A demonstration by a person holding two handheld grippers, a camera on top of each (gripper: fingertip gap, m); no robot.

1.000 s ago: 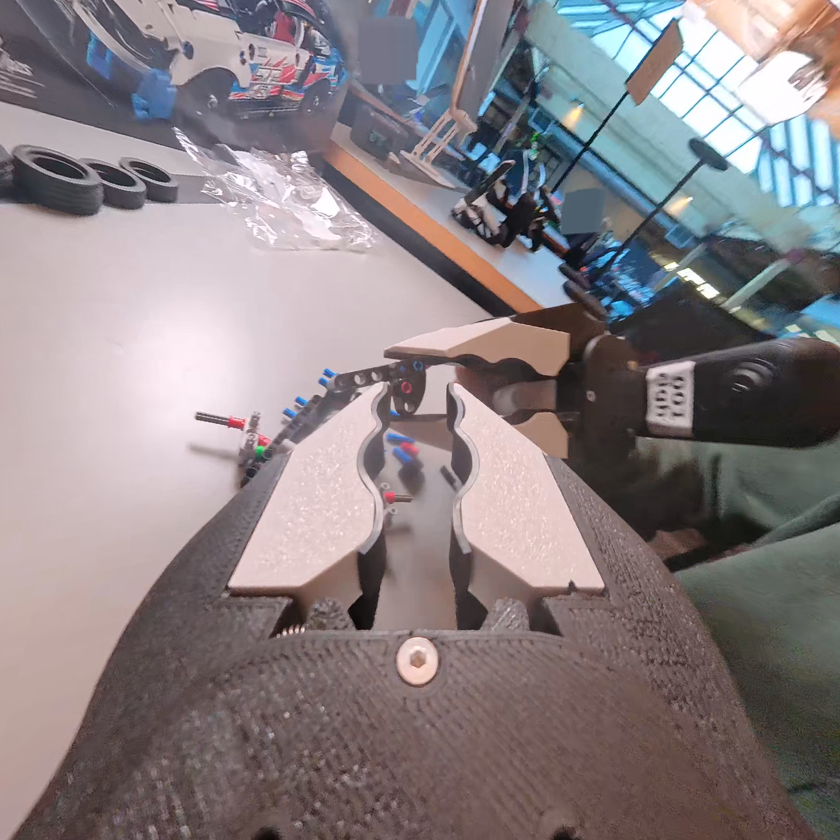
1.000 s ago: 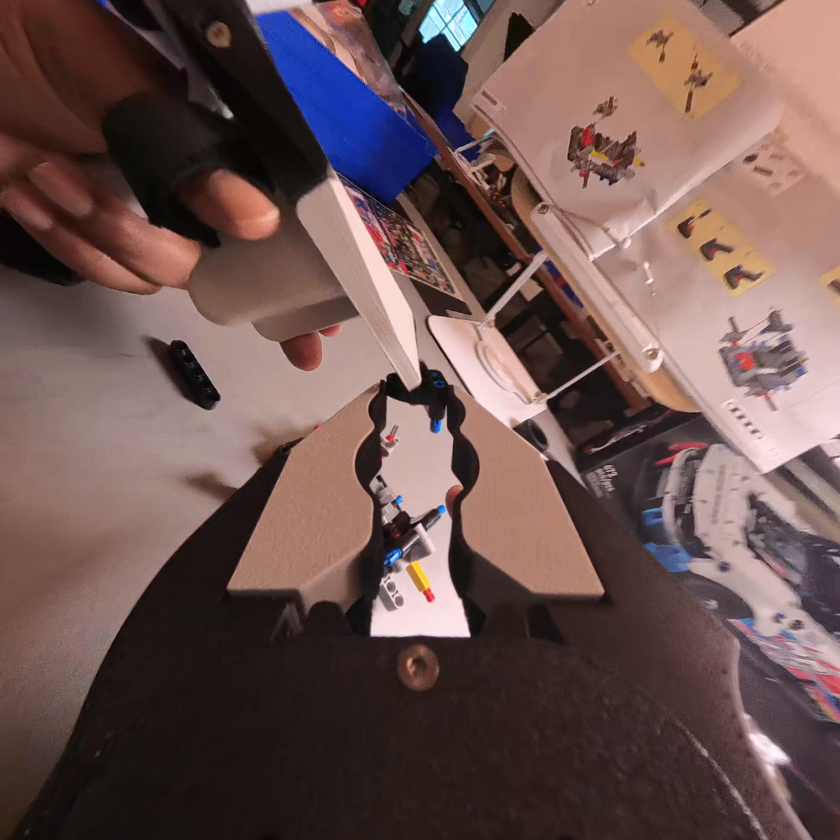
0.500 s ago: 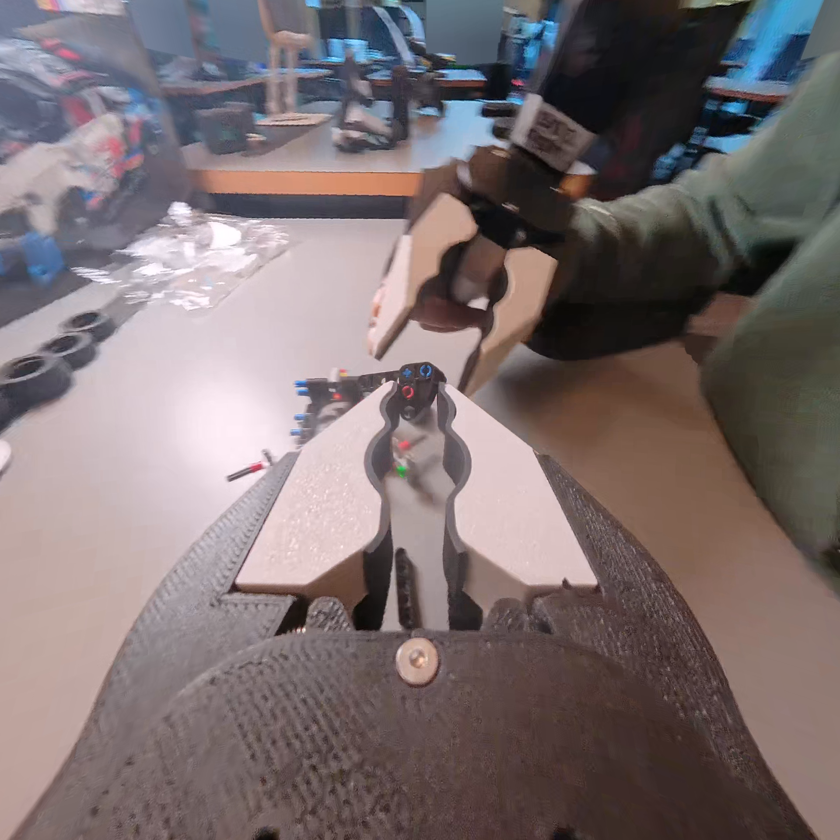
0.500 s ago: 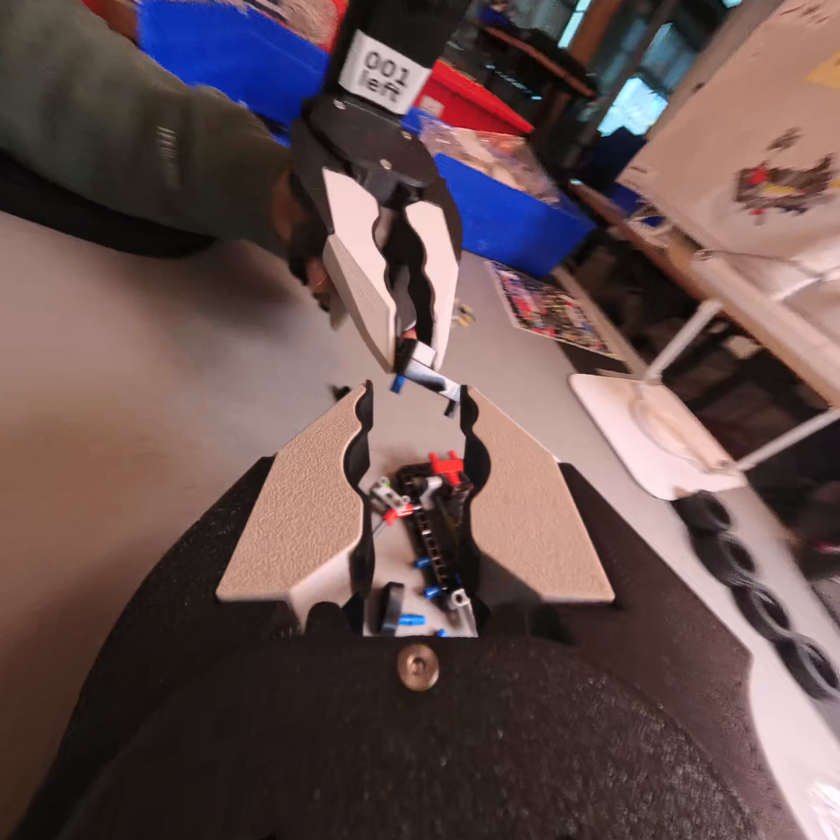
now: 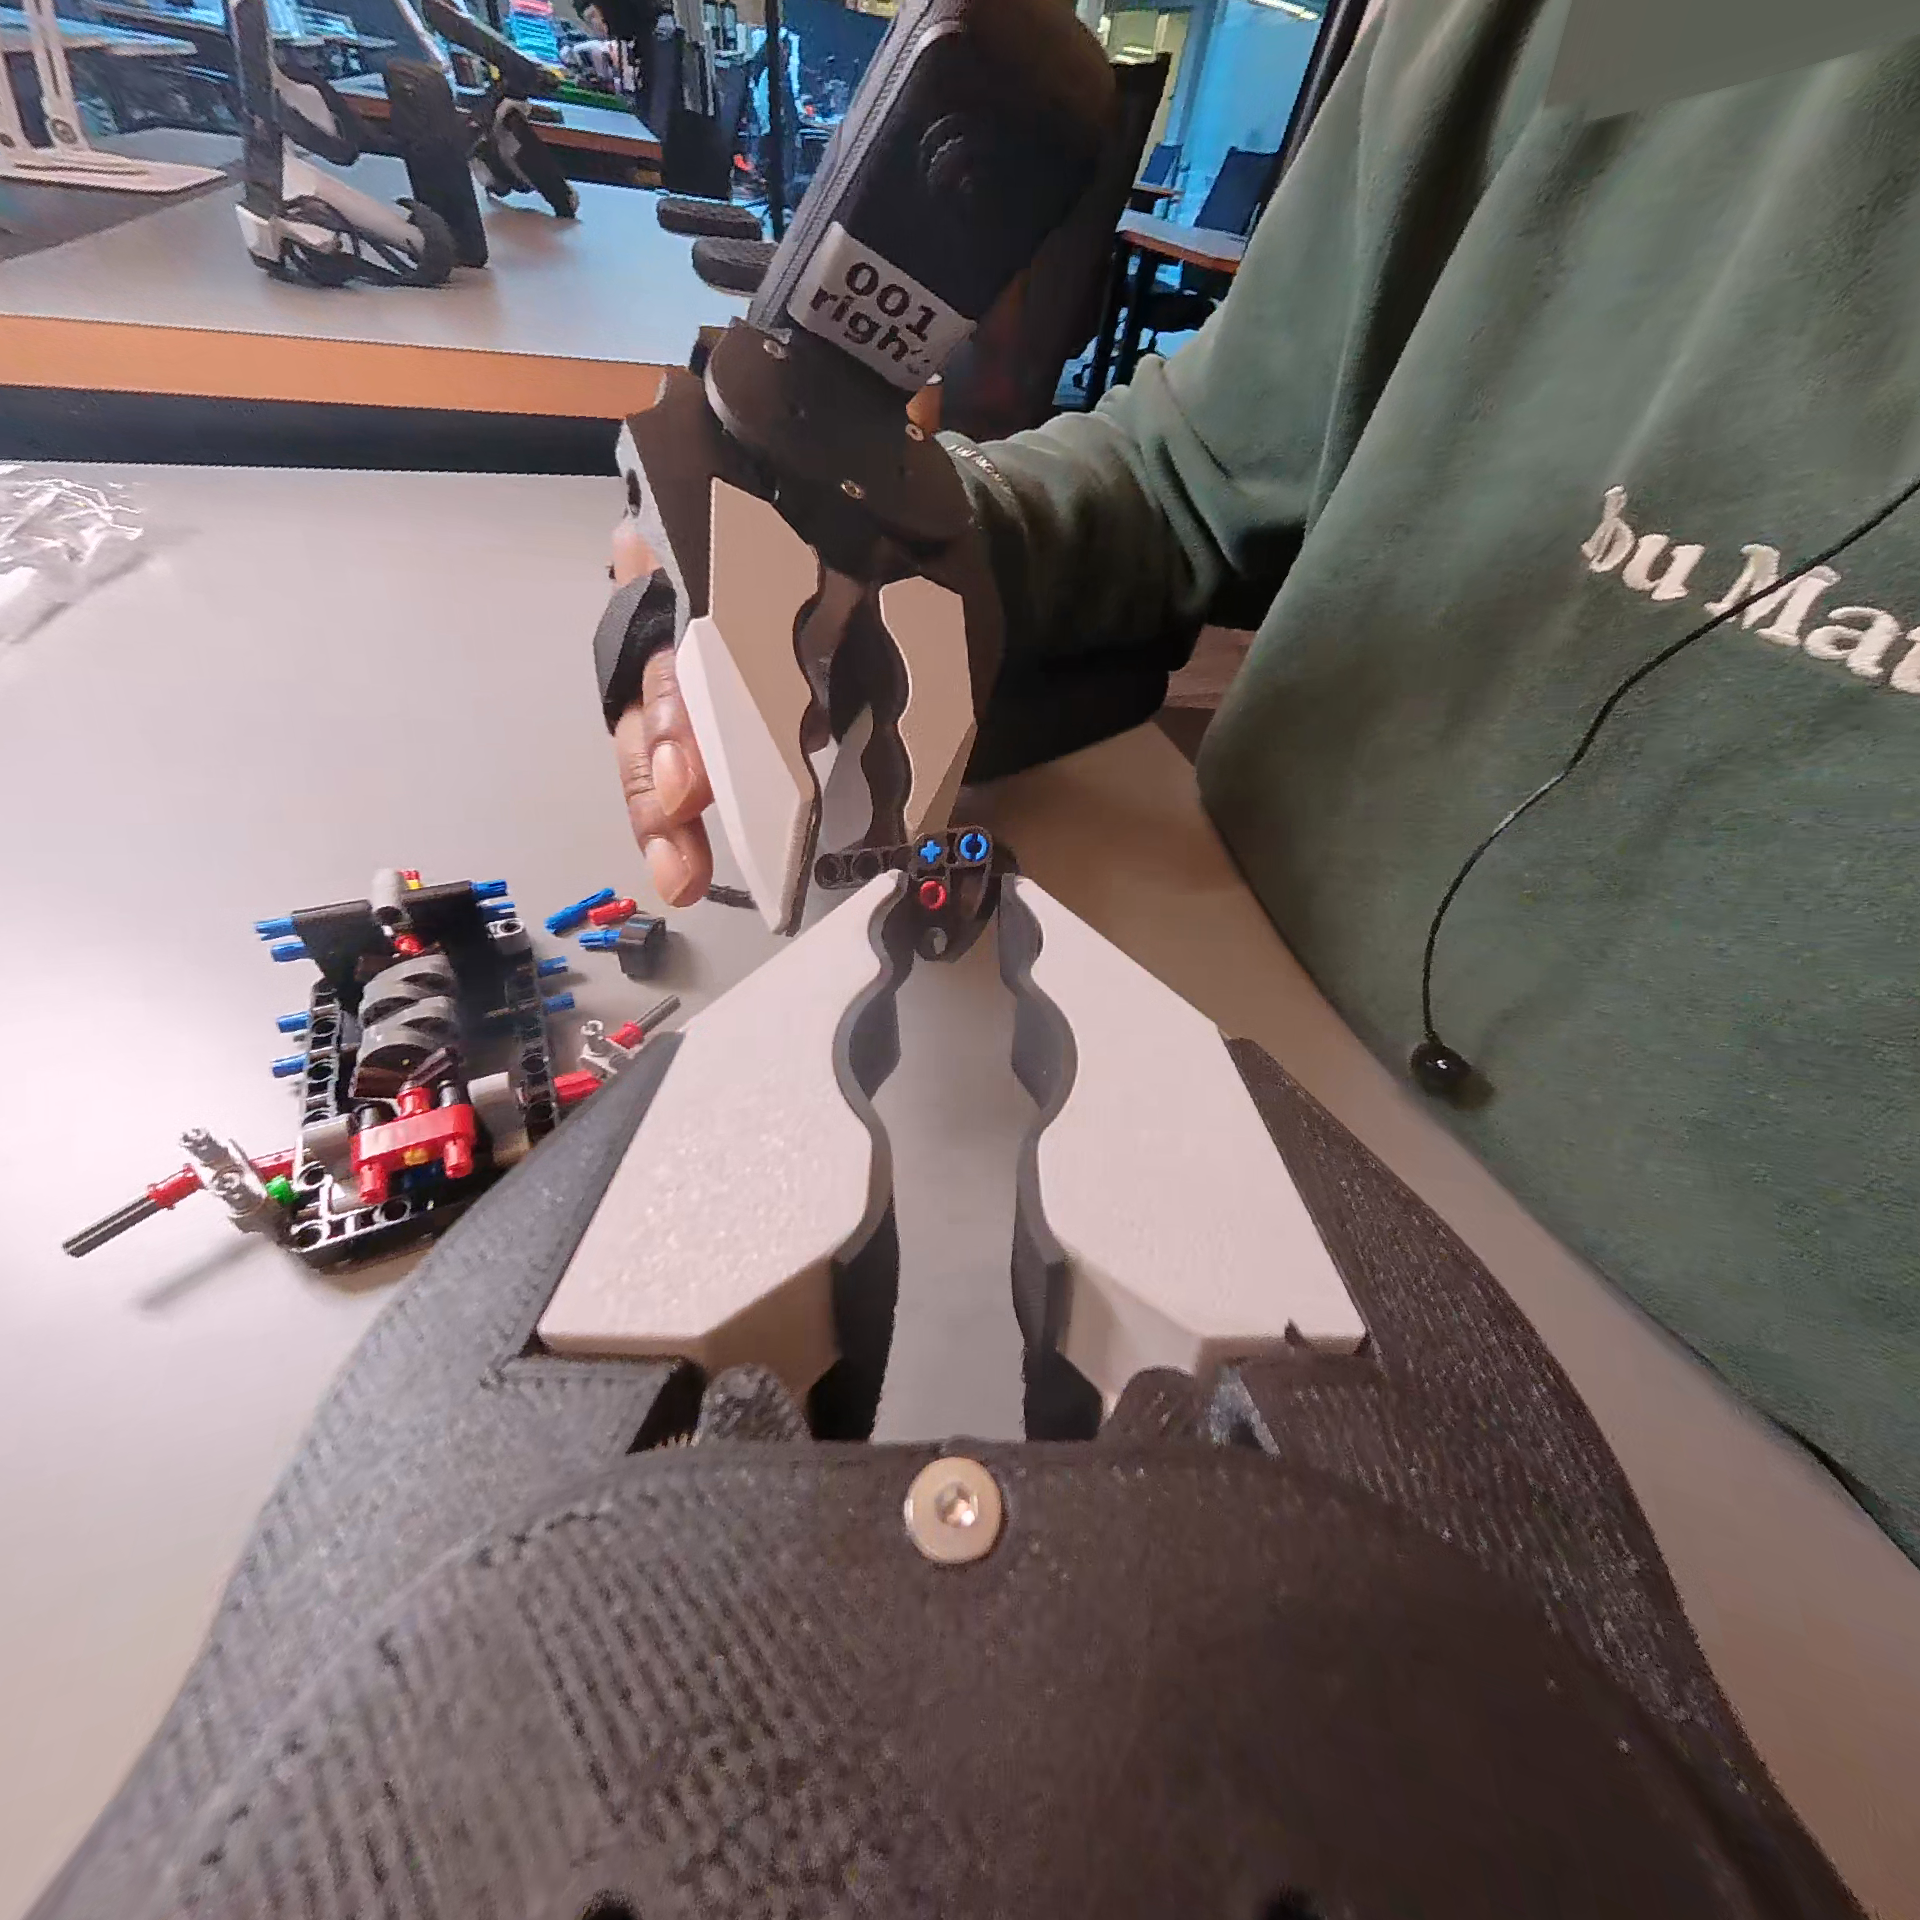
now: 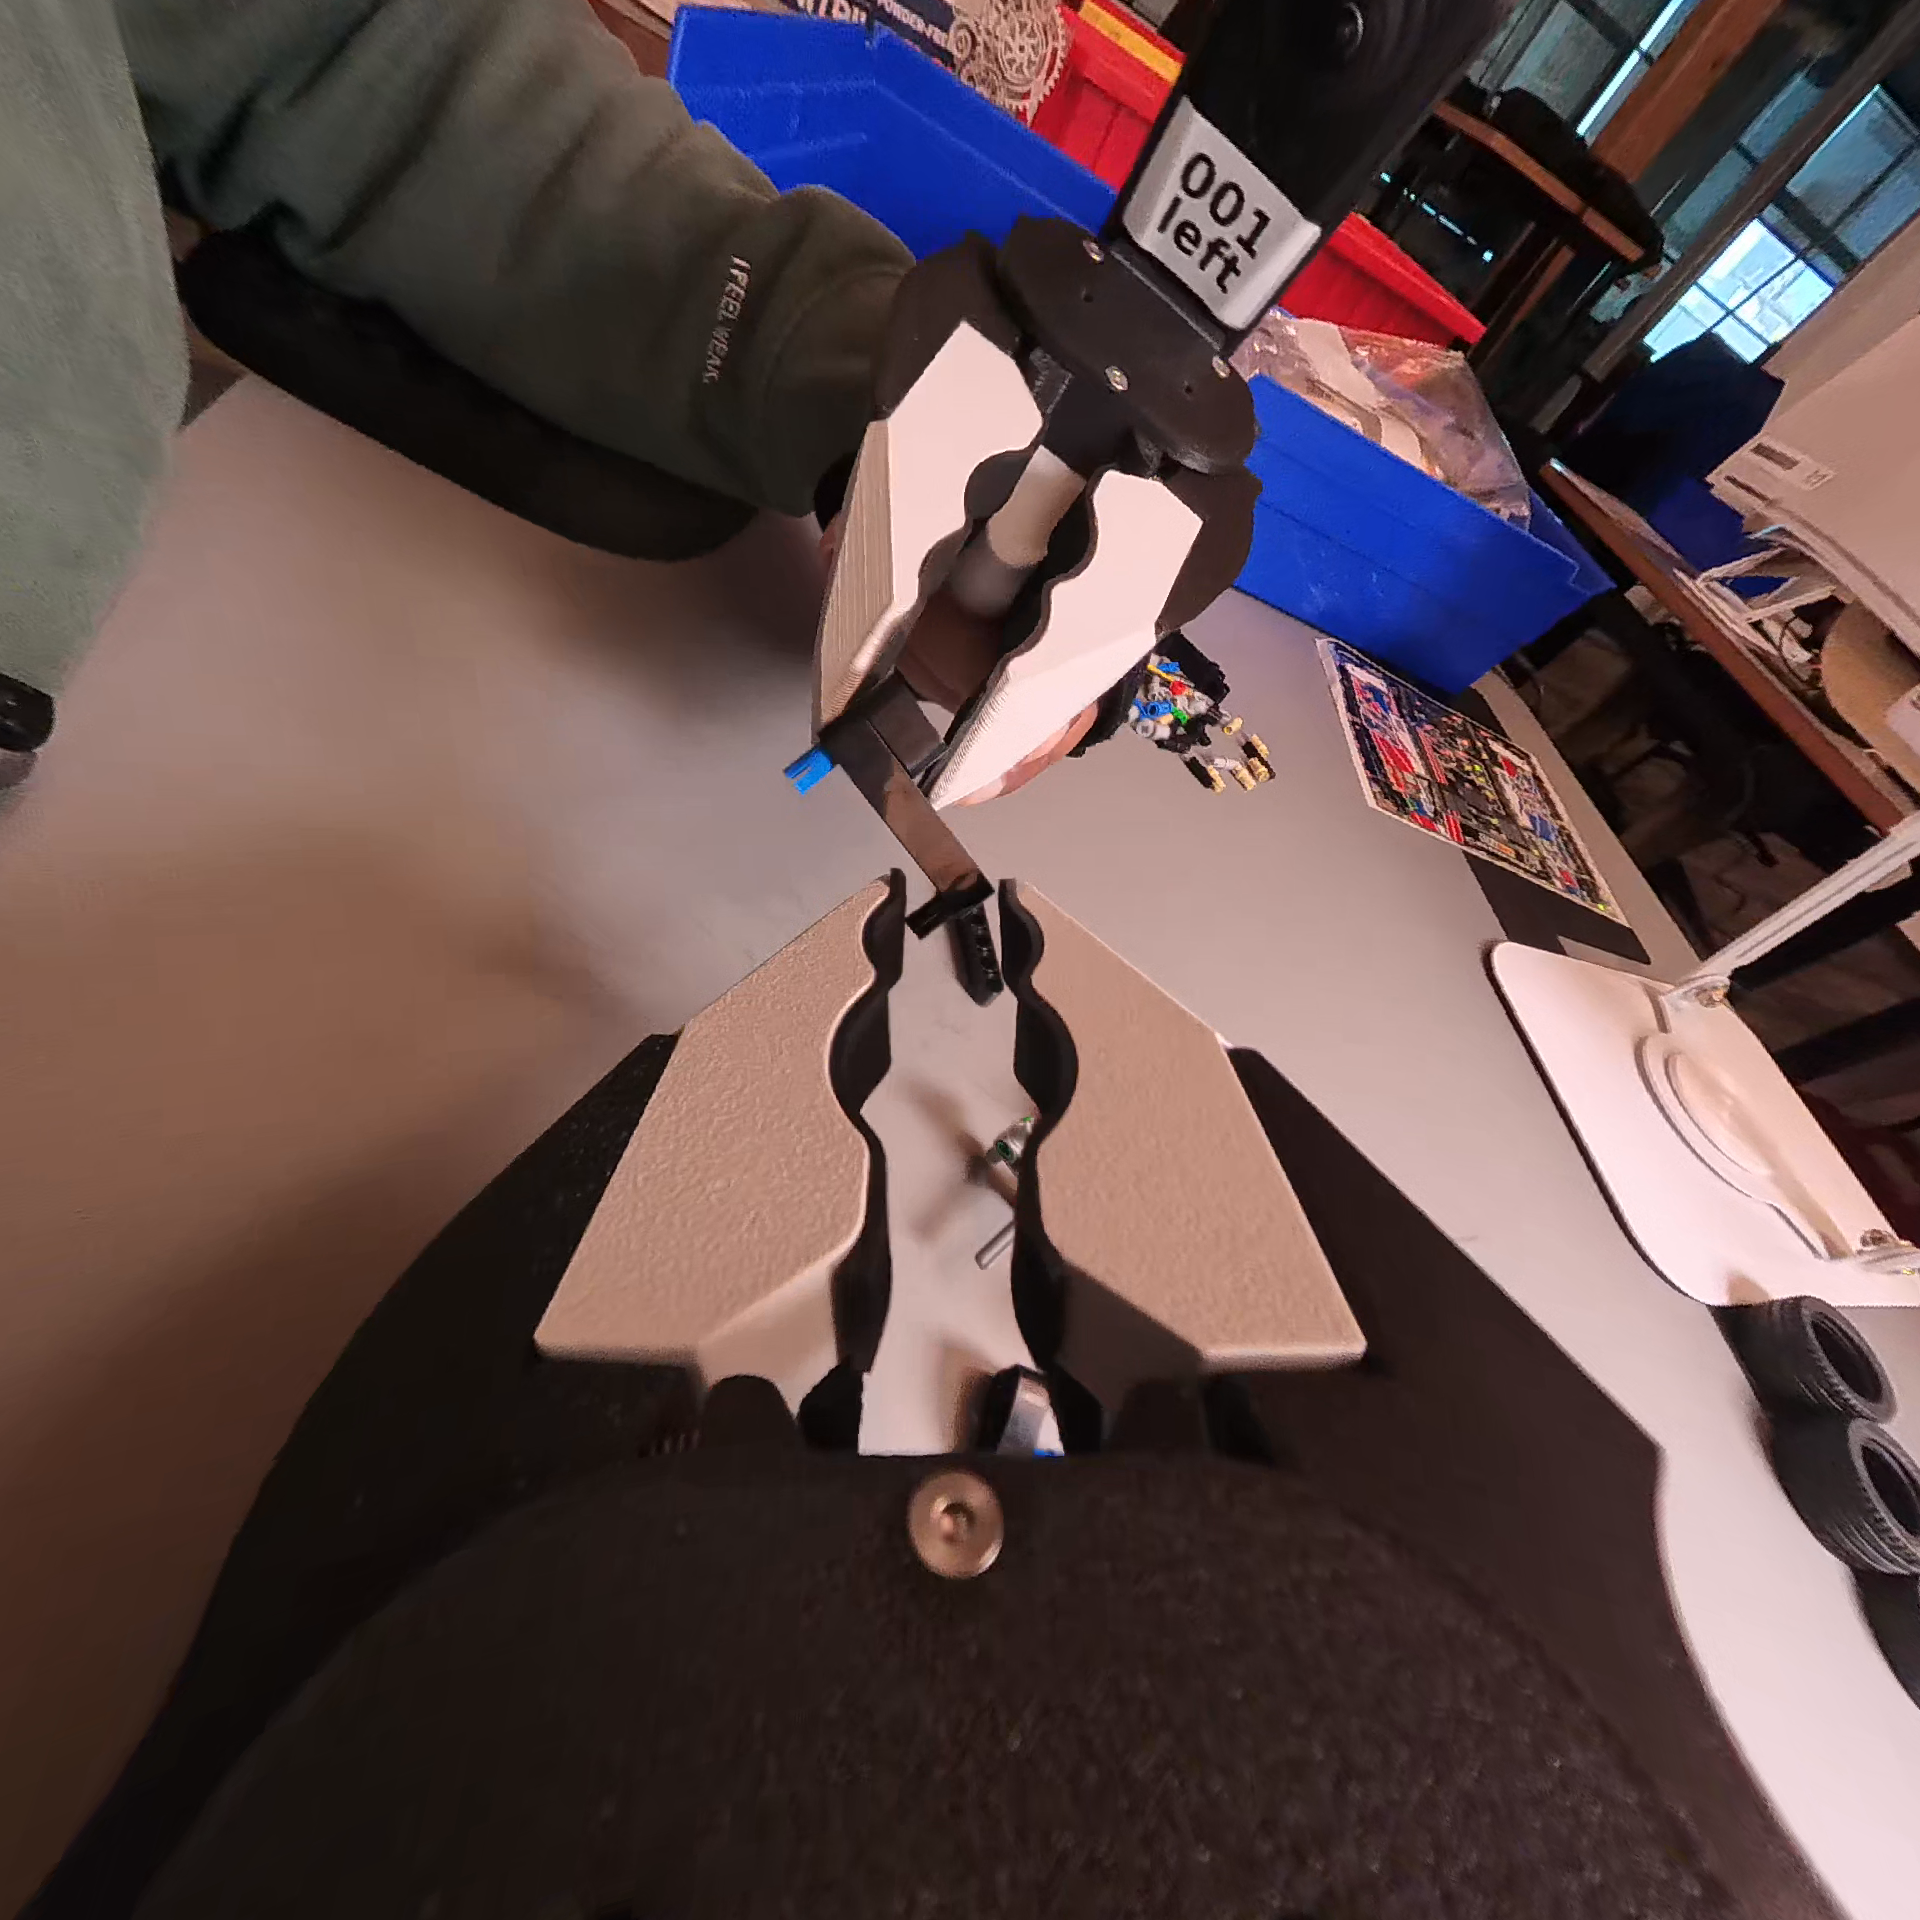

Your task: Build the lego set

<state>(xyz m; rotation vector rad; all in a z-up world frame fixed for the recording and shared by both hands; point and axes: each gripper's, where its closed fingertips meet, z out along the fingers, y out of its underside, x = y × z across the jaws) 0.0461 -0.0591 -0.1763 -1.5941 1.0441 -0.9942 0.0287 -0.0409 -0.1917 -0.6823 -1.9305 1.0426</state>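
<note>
1. Left wrist view showed the left gripper [image 5: 951,899] with its two fingertips pressed on a small black lego piece [image 5: 953,883] that carried two blue pins and one red pin; a thin black beam stuck out from this piece to the left
2. Just above it, the right gripper [image 5: 868,831] pointed down, and its tips were around the beam end of the same piece; whether they pressed on it or only stood near it, I could not tell
3. On the grey table [image 5: 260,675], to the left, lay the half-built lego chassis [image 5: 405,1060] in black, grey and red, with blue pins on its sides, and a few loose pins [image 5: 592,914] lay just beside it
4. Right wrist view showed the same black piece [image 6: 914,800] between the tips of both grippers, with one blue pin out on the left side
5. Farther on the table there were a small heap of loose parts [image 6: 1195,717], a printed sheet [image 6: 1455,769], blue bins [image 6: 1382,530] and black tyres [image 6: 1839,1434] at the right edge
</note>
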